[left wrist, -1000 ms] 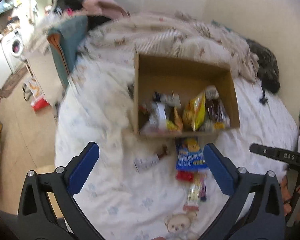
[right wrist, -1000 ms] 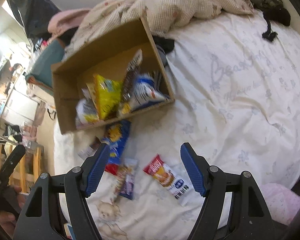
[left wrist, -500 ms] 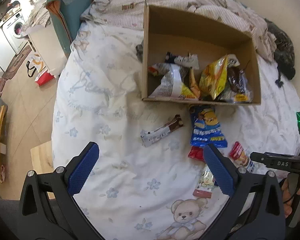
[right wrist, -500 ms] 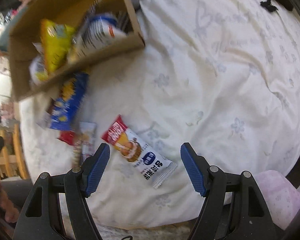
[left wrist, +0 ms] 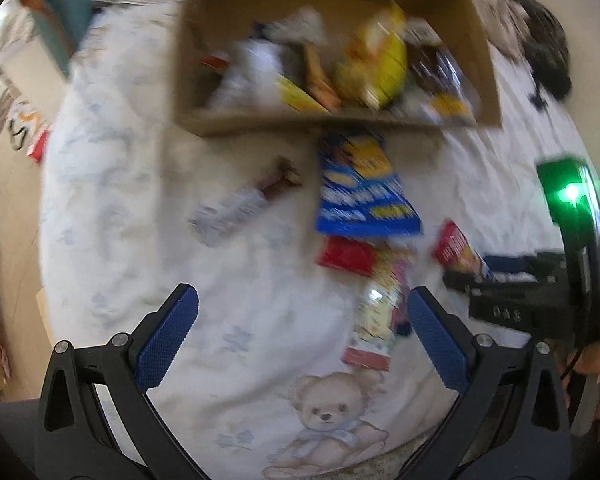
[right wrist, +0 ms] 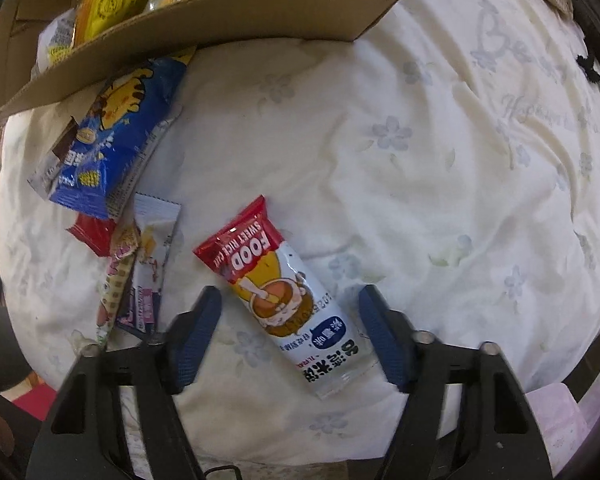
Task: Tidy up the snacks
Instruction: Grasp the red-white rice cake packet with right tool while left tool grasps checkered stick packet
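Rice cake packet [right wrist: 284,296], red-topped, lay flat on the bed sheet [right wrist: 440,184] between my right hand-held gripper [right wrist: 290,334]'s jaws, which were closing without touching it yet. I judged it light, crinkly and slippery, best pinched across its middle. My left hand-held gripper [left wrist: 302,338] hung wide open and empty. Beyond lay the blue snack bag [right wrist: 112,136] and cardboard box [right wrist: 228,12].

left view motion-blurred; right view sharp; soft bright light, fisheye-bent dark edges.
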